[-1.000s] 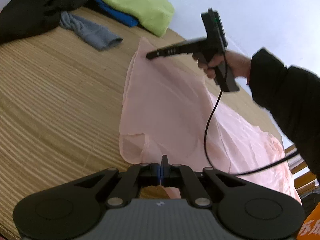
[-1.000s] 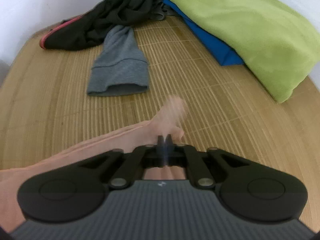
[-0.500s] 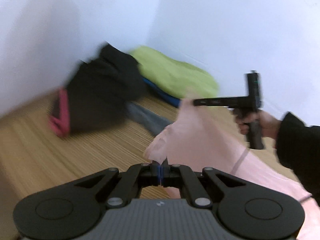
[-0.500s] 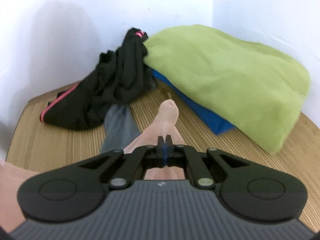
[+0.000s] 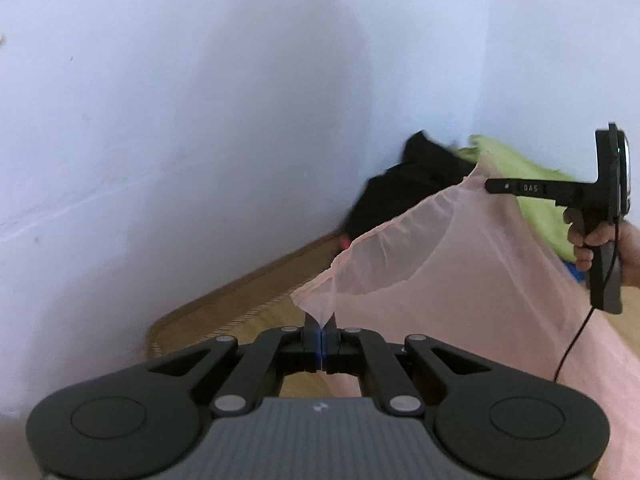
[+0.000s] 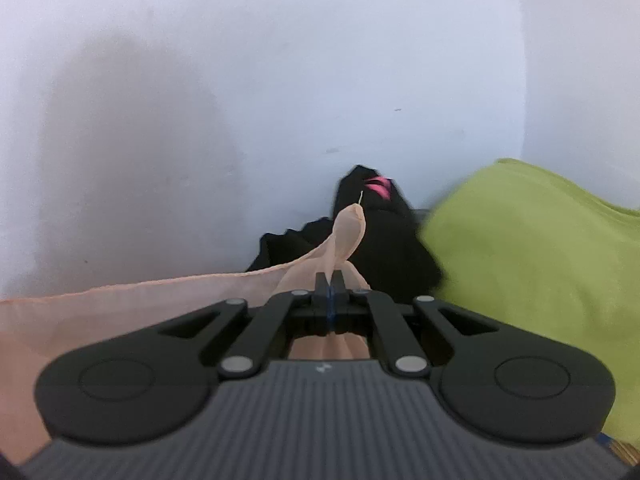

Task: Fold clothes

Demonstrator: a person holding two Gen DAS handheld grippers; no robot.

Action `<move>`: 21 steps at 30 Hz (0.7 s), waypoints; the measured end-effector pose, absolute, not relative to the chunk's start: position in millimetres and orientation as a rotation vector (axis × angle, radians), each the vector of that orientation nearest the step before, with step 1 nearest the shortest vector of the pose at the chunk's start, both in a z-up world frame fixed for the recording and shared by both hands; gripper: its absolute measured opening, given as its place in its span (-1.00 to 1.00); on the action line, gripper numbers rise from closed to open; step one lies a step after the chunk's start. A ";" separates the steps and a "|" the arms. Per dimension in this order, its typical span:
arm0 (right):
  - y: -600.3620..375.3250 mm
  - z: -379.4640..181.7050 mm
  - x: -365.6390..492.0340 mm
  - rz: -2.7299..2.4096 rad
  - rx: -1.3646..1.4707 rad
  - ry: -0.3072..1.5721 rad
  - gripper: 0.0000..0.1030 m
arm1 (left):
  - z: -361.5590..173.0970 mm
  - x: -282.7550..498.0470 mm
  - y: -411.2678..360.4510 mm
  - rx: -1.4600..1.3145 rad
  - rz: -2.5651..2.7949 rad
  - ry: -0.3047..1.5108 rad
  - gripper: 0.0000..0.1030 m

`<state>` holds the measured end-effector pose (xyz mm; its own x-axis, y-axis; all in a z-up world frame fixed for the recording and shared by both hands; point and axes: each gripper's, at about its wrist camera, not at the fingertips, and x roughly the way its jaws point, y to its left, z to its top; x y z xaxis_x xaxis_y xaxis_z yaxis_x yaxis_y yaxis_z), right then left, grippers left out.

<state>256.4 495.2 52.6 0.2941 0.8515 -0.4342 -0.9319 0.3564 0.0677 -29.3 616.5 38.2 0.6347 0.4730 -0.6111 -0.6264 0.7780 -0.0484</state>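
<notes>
A sheer pale pink garment point(image 5: 452, 264) hangs in the air, stretched between both grippers above the woven mat point(image 5: 240, 300). My left gripper point(image 5: 321, 330) is shut on one corner of it, low in the left wrist view. The right gripper point(image 5: 490, 187) shows at the right of that view, held by a hand point(image 5: 600, 240), pinching the other corner. In the right wrist view the right gripper point(image 6: 331, 280) is shut on the pink garment point(image 6: 344, 236), whose tip pokes up past the jaws; its edge runs off to the left.
A black garment with pink trim point(image 6: 376, 232) and a lime green garment point(image 6: 540, 248) lie piled in the corner against white walls point(image 5: 200, 120). A cable point(image 5: 572, 344) hangs from the right gripper's handle. The mat's edge point(image 5: 154, 336) meets the left wall.
Both grippers rose and swung up off the mat, lifting the pink garment into the air. The views now face the walls and corner pile instead of the mat.
</notes>
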 end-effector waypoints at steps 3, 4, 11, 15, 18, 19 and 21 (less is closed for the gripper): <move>518.9 37.5 249.2 1.175 -0.240 0.431 -0.94 | 21.2 -24.7 629.7 -0.256 0.657 0.650 -0.99; 524.2 32.0 246.5 1.160 -0.252 0.426 -0.94 | 14.1 -22.9 635.1 -0.254 0.661 0.665 -0.99; 525.8 17.3 240.0 1.074 -0.268 0.482 -0.52 | -15.9 -22.0 648.3 -0.236 0.785 0.792 0.04; 482.0 41.4 247.7 1.020 -0.147 0.491 -0.17 | -6.4 -27.4 649.3 -0.199 0.872 0.786 0.11; 429.1 64.8 250.8 0.955 -0.063 0.524 0.00 | 10.0 -27.5 636.3 -0.180 0.825 0.754 0.13; 406.8 72.4 247.1 0.931 -0.057 0.534 0.02 | 14.4 -27.3 627.6 -0.163 0.797 0.748 0.15; 359.8 85.0 234.5 0.885 -0.072 0.554 0.05 | 22.7 -24.7 604.3 -0.128 0.727 0.743 0.18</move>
<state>234.5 359.8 85.0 0.5028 0.7142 -0.4869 -0.7506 0.6401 0.1639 -24.7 604.3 22.7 0.5075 0.5581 -0.6565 -0.6446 0.7515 0.1406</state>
